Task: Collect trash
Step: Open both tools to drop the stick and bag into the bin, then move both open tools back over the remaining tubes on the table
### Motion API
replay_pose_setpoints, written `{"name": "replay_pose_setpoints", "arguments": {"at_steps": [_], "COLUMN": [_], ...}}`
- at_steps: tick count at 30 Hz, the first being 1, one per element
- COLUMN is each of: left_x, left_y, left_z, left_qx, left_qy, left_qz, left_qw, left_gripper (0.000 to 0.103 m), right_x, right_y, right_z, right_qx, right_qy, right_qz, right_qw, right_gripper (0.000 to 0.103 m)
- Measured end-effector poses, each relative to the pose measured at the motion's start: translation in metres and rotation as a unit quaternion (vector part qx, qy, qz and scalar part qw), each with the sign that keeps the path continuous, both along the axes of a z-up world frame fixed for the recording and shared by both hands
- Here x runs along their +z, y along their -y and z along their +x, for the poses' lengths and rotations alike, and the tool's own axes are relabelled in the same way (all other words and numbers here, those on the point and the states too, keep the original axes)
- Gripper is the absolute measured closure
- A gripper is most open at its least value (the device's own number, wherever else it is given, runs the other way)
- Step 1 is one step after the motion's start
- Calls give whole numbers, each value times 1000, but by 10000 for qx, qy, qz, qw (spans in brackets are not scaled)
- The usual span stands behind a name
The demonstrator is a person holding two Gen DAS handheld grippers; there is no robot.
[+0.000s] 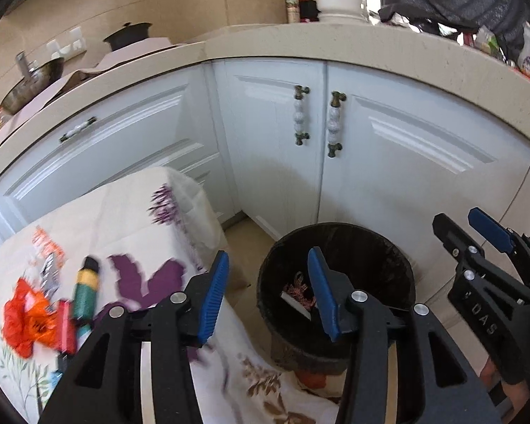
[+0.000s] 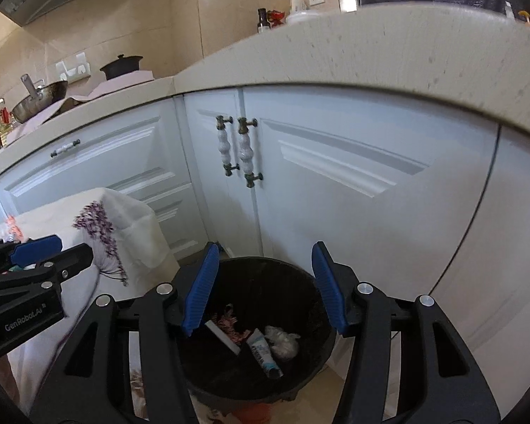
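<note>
One beige speckled stone counter [image 2: 371, 53] runs across the far side, over white panelled cabinet doors [image 1: 388, 162]. Two upright ceramic-and-brass door handles [image 1: 300, 115] sit side by side, and one horizontal drawer handle is further left.

One low table draped in a white floral cloth [image 1: 116, 219] is at left. On it, near left: one crumpled orange plastic wrapper [image 1: 24, 318], one green-and-yellow tube with a black cap [image 1: 85, 293], and a few more scraps, too blurred to count.

One round black trash bin [image 2: 300, 275] stands on the floor right of the table, against the cabinets. Inside it are four pieces: one white flat strip [image 2: 224, 337], one red-and-white crumpled wrapper [image 2: 235, 321], one white-and-blue squeeze tube [image 2: 263, 351], and one clear crumpled plastic wad [image 2: 282, 341].

Two grippers, both above the bin. The left gripper [image 1: 270, 295] has its jaws apart with nothing between them. The right gripper [image 2: 265, 288] has its jaws apart, also empty.

On the far counter: one dark wok [image 2: 40, 100], one black lidded pot [image 2: 122, 65], and one white bowl stack [image 1: 339, 3].
</note>
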State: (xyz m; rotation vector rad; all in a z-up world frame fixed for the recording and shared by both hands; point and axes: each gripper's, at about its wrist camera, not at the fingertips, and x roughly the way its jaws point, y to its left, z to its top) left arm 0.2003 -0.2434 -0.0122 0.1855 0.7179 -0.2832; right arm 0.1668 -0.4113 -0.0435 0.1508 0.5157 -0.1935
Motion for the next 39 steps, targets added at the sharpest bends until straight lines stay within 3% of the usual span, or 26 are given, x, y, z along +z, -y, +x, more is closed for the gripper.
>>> {"name": "replay_pose_setpoints", "arguments": {"at_steps": [11,22,31,39], "left_x": [23,18,2,-7], "left_y": [-105,-204,-243,-242], "left_z": [-43,-81,-100,-108], "left_qx": [769,1608,1879,1743], "left_qy": [243,176,-41,-143], "left_qz": [-22,-9,-95,-183], "left_qw": [9967,9868,9821,9844], "left_gripper": [53,52,52,52], "right_x": [33,44,35,29], "right_y": [-79,-168,-210,-217], "right_z": [-32,-53,-71,-78], "right_qx": [611,1480,1878,1919], "right_qy": [166,133,-79,-214], "right_qz": [111,76,21,-12], "right_qw": [9979,9889,9822,9812], "right_gripper": [45,45,45,45]}}
